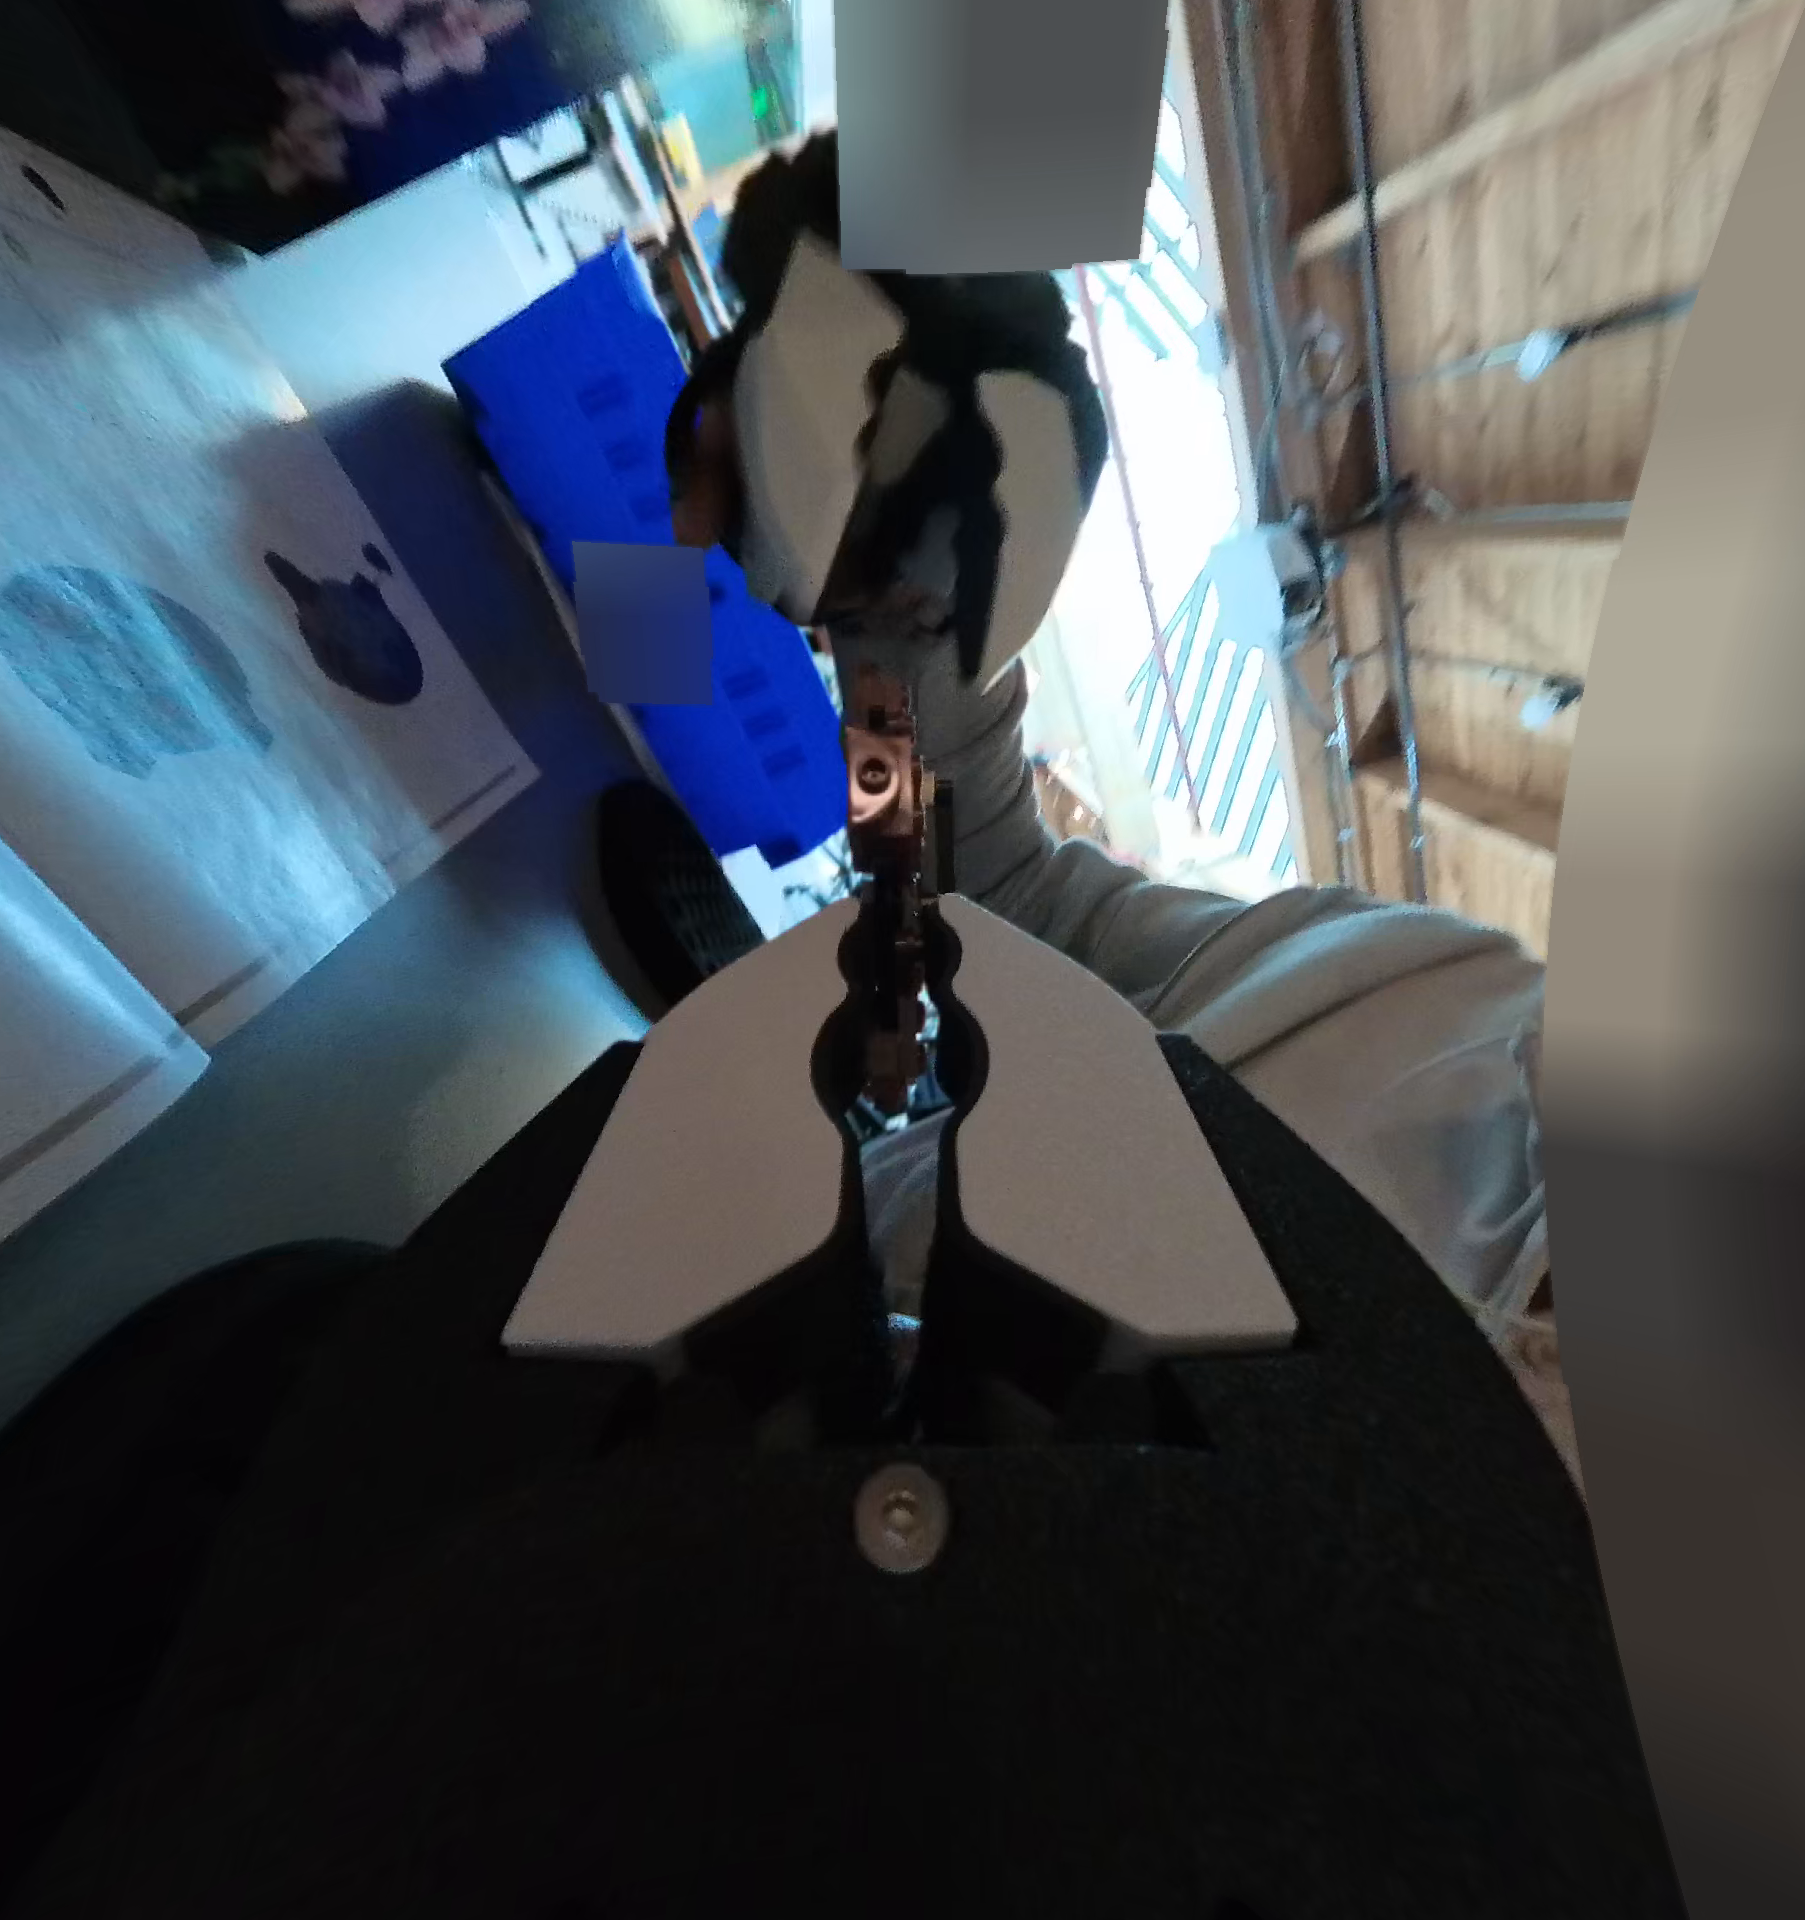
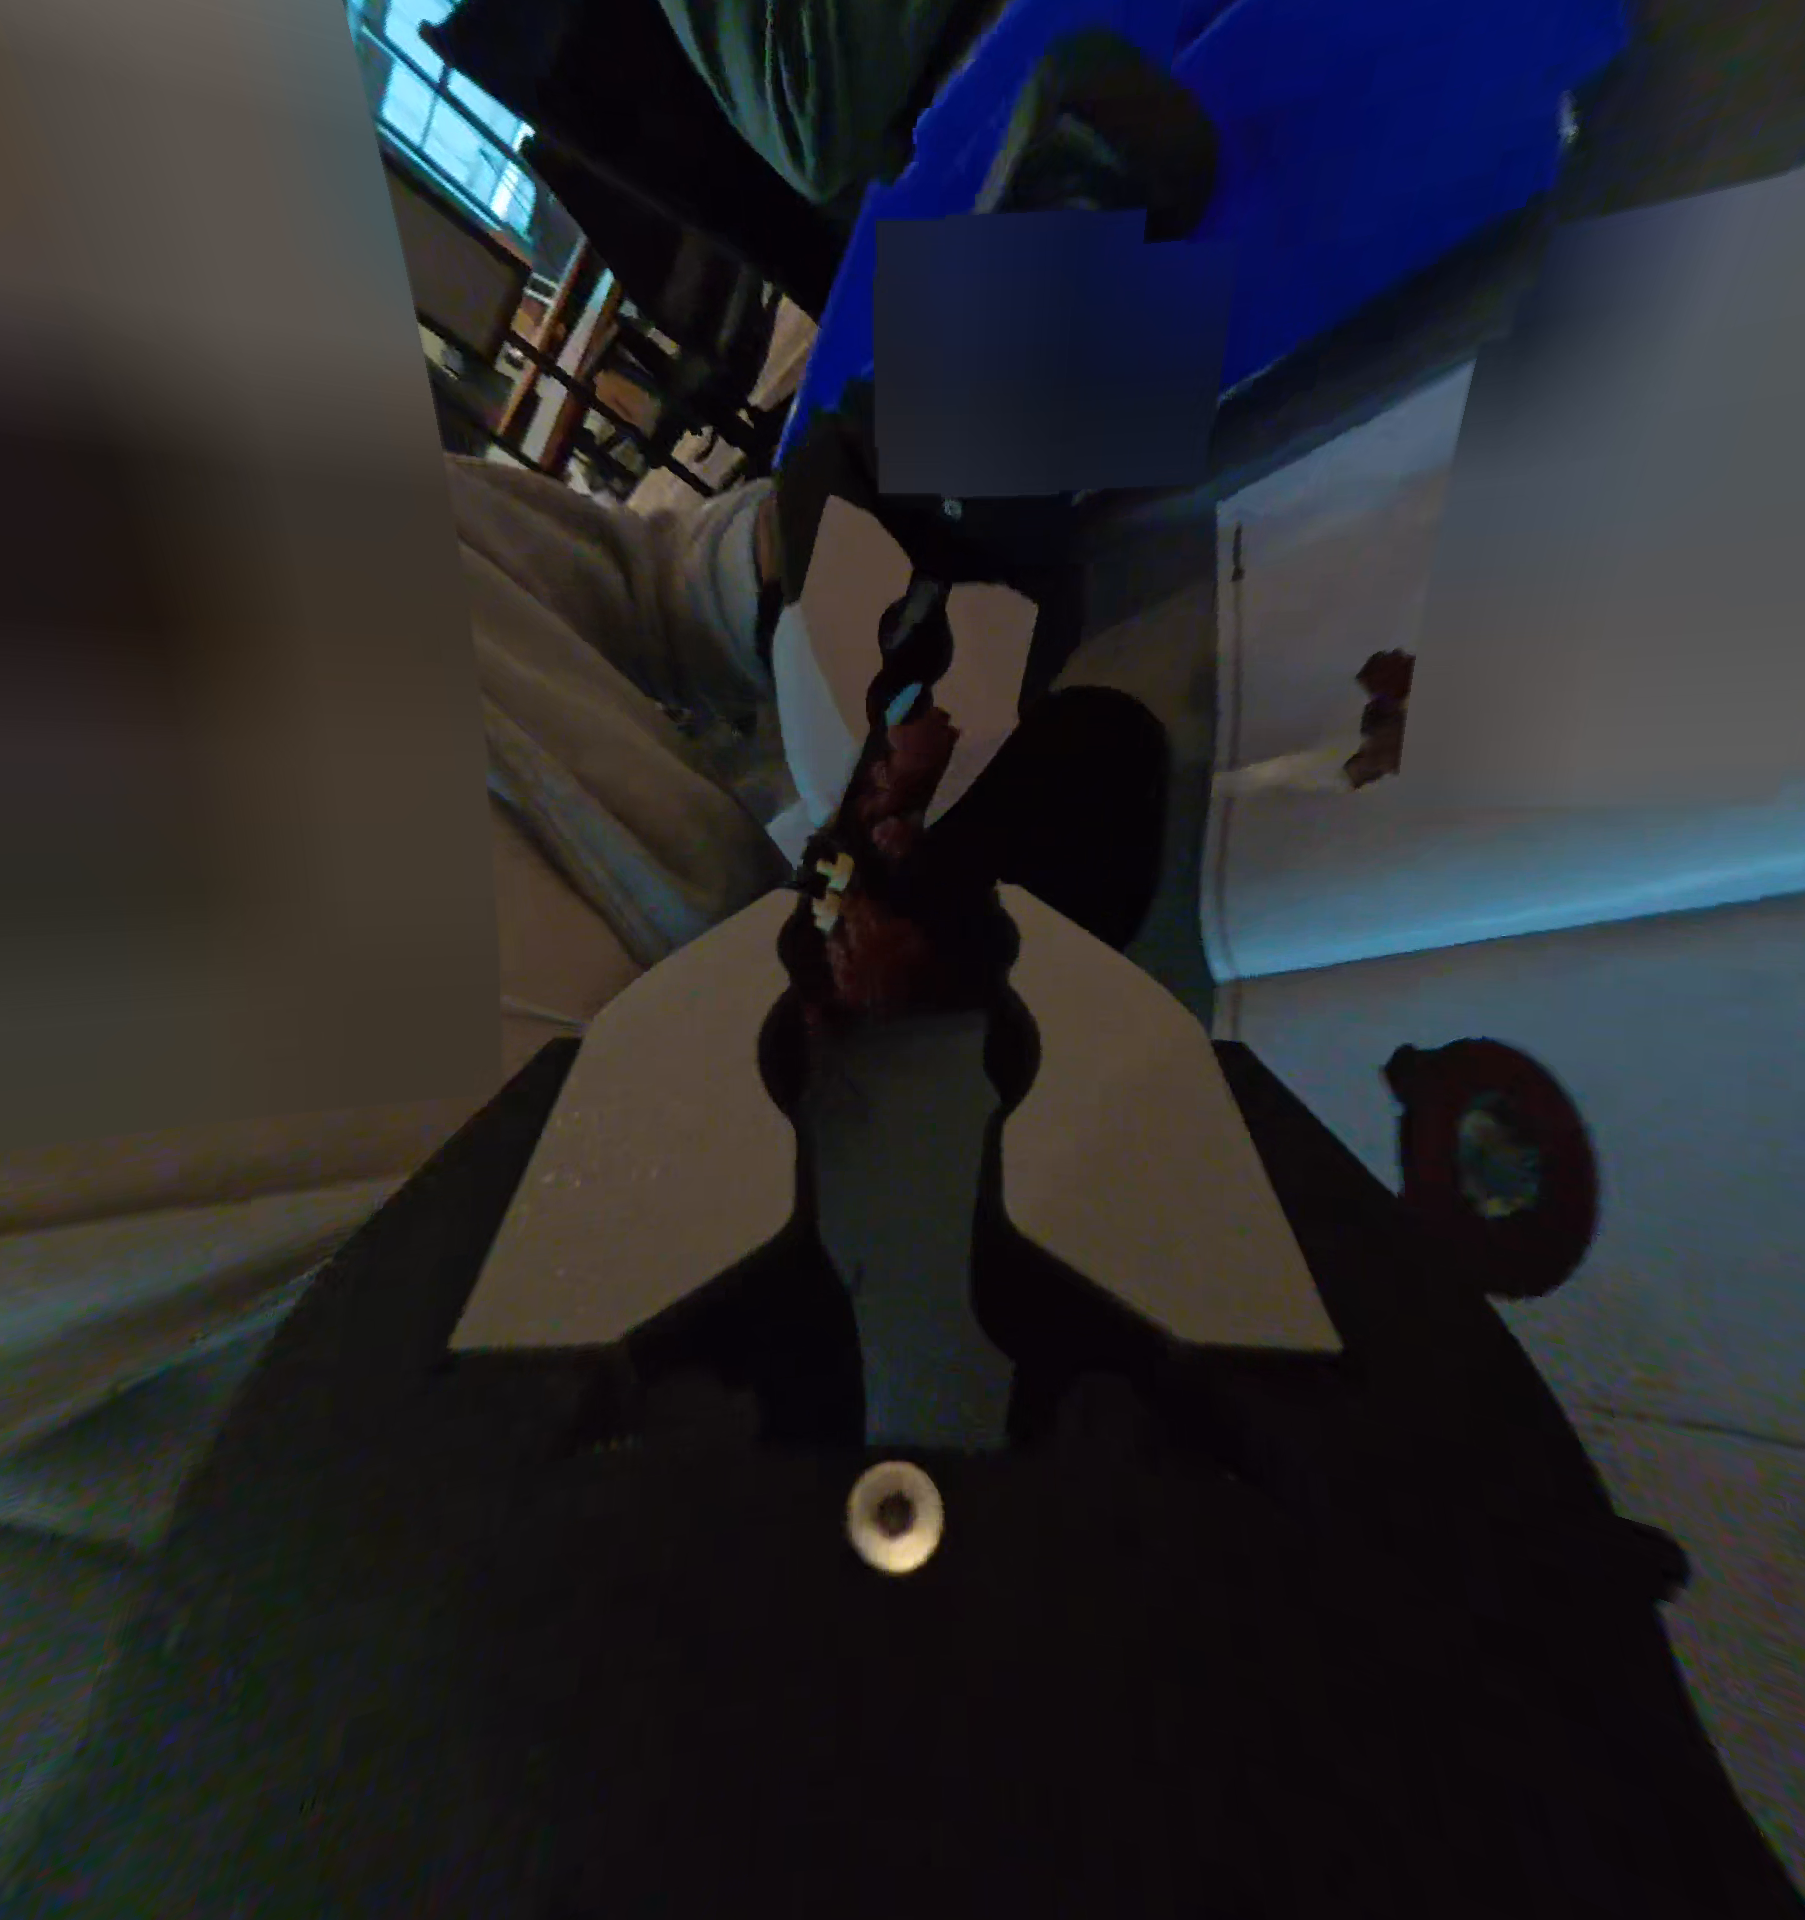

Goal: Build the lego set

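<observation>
My left gripper [image 1: 898,904] is shut on a thin brown brick-built piece [image 1: 877,779] that sticks out beyond its fingertips. My right gripper [image 2: 898,914] is shut on the other end of the same reddish-brown piece [image 2: 882,821], which fills the space between its pads. The two grippers face each other tip to tip, lifted above the table. The right gripper shows farther off in the left wrist view [image 1: 903,634]. The left gripper shows farther off in the right wrist view [image 2: 903,686]. A grey sleeve [image 1: 1241,987] reaches in behind.
A dark red ring-shaped part [image 2: 1490,1164] lies on the grey table [image 2: 1656,1455] to the right. A small brown piece [image 2: 1381,717] lies farther back. A blue crate [image 1: 669,520], white printed boxes [image 1: 150,644] and a black mesh object [image 1: 669,904] stand around.
</observation>
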The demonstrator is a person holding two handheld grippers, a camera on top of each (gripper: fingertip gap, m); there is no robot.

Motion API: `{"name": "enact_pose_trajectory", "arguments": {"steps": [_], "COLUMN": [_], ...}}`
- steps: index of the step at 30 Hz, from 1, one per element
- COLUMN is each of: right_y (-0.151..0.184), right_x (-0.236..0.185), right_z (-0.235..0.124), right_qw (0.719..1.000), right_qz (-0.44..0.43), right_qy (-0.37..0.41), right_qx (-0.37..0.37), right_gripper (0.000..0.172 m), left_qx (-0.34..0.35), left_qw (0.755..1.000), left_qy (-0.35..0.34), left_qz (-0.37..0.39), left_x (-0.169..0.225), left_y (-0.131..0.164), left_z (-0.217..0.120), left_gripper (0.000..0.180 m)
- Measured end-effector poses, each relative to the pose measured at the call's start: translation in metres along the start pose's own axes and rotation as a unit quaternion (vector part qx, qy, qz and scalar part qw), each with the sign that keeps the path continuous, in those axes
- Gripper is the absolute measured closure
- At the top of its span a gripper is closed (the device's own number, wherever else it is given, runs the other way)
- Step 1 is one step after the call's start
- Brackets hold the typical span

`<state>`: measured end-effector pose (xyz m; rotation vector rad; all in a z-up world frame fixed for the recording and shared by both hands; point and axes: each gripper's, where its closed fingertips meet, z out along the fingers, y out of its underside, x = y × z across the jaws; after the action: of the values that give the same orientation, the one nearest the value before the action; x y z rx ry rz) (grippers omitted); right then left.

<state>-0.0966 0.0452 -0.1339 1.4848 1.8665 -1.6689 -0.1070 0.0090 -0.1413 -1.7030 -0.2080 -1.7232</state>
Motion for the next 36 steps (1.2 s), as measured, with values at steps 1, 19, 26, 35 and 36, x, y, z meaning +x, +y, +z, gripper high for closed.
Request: {"name": "enact_pose_trajectory", "arguments": {"steps": [1,19,26,35,36], "right_y": [0.007,0.022,0.023,0.017,0.016], "right_x": [0.001,0.019,0.020,0.005,0.003], "right_z": [0.003,0.013,0.010,0.009,0.008], "right_qw": [1.000,0.924,0.900,0.929,0.933], "right_qz": [0.013,0.299,0.328,0.242,0.230], "right_qy": [-0.001,-0.108,-0.097,-0.073,-0.066], "right_qx": [-0.003,0.212,0.271,0.269,0.270], "right_gripper": [0.143,0.162,0.162,0.155,0.153], "left_qx": [-0.005,0.050,0.066,0.098,0.097], "left_qw": [1.000,0.999,0.990,0.995,0.995], "left_qy": [-0.001,-0.002,-0.074,-0.008,0.003], "left_qz": [0.003,0.014,0.098,0.019,0.007], "left_x": [0.000,-0.008,-0.021,-0.017,-0.015], "left_y": [0.000,-0.005,-0.003,-0.004,-0.003], "left_z": [0.000,-0.008,-0.005,-0.004,-0.004], "left_gripper": [0.173,0.141,0.158,0.168,0.168]}}
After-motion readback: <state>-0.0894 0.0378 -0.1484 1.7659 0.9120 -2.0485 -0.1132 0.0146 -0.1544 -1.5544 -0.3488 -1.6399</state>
